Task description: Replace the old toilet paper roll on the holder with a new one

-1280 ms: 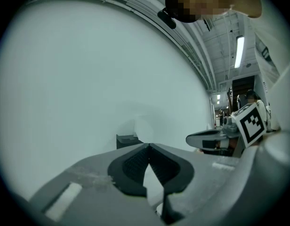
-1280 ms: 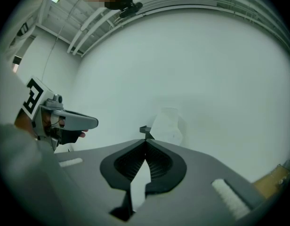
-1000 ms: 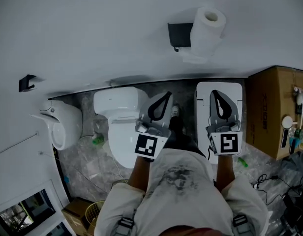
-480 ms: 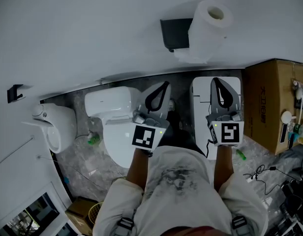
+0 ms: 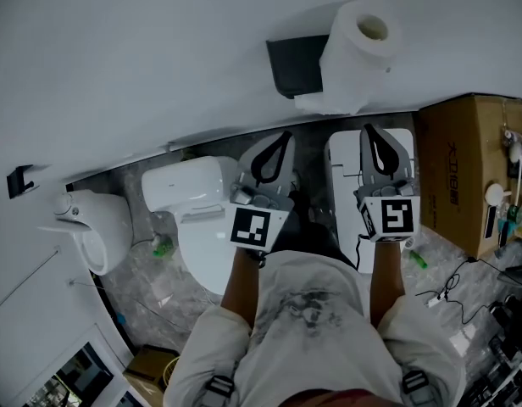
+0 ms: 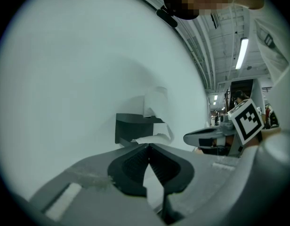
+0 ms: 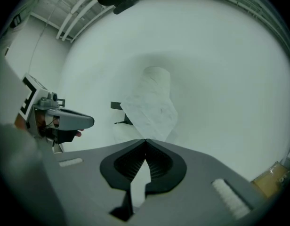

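A white toilet paper roll [image 5: 356, 51] hangs on a black wall holder [image 5: 295, 64], a loose sheet drooping below it. The same roll [image 7: 153, 102] fills the middle of the right gripper view, and in the left gripper view the holder [image 6: 132, 127] sits just beyond the jaws with the roll [image 6: 156, 103] behind it. My left gripper [image 5: 284, 137] is shut and empty, below and left of the roll. My right gripper [image 5: 369, 131] is also shut with nothing in it, directly below the roll. Both stand apart from the wall.
A white toilet [image 5: 197, 206] stands on the marble floor at the left, with a white urinal-like fixture [image 5: 96, 223] further left. A white bin [image 5: 346, 185] sits under the right gripper. A cardboard box [image 5: 464, 172] and cables lie at the right.
Both grippers have moved closer to the wall and the roll, which now sits lower and larger in the head view. Jaws stayed shut.
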